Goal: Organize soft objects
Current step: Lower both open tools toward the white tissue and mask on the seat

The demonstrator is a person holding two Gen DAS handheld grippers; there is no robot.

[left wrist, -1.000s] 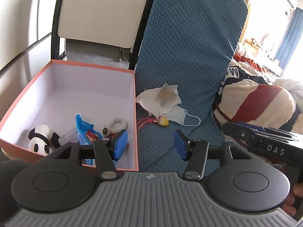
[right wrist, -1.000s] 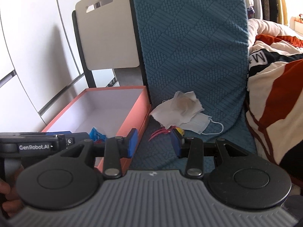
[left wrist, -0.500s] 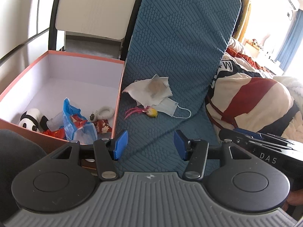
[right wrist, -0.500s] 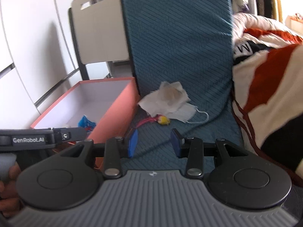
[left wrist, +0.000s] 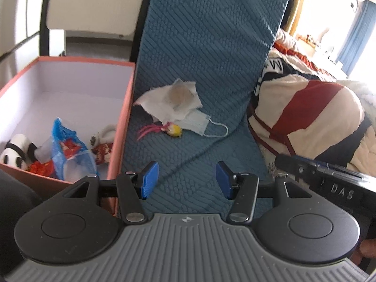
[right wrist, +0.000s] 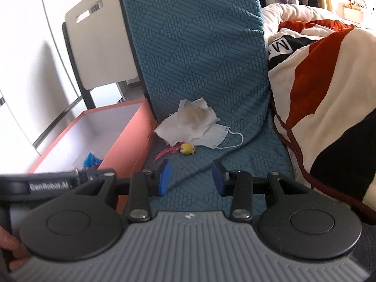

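Note:
On the blue quilted seat cover lie a crumpled white cloth, a pale blue face mask partly under it, and a small yellow toy with pink strands. To their left stands a pink box that holds a panda plush, a blue wrapper and a small plush in red. My left gripper and my right gripper both hover open and empty over the seat, short of the toy.
A striped red, cream and black blanket is heaped on the right. A white chair back stands behind the box. The blue seat cover rises steeply behind the cloth. Each view shows the other gripper's body at its edge.
Both grippers have moved forward and a little down toward the cloth, mask and toy. The left view has swung right, away from the box. Jaw openings are unchanged.

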